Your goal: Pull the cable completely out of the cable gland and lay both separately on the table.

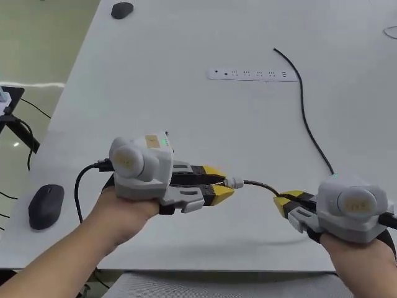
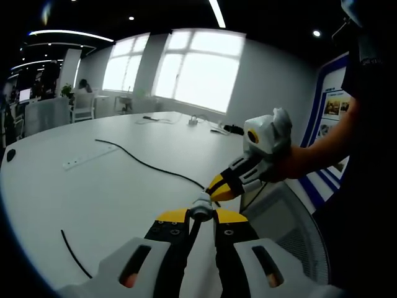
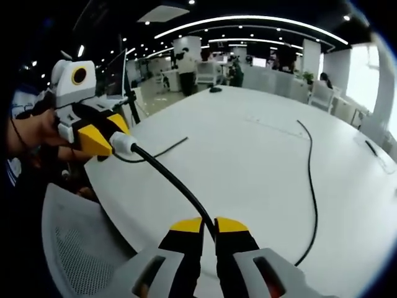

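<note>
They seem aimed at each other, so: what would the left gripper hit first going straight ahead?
Probably the right gripper, just beyond the cable gland in the left gripper; depth is unclear.

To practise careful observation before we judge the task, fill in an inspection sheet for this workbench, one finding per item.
Surface: white table, mostly bare.
Job's things: cable gland with black cable threaded in it, held between the grippers.
Clutter: power strip, computer mouse, second mouse.
Grippers: left gripper shut on the gland; right gripper shut on the cable.
Cables: the cable trails away across the table.
Surroundings: open office, windows, mesh chair.
</note>
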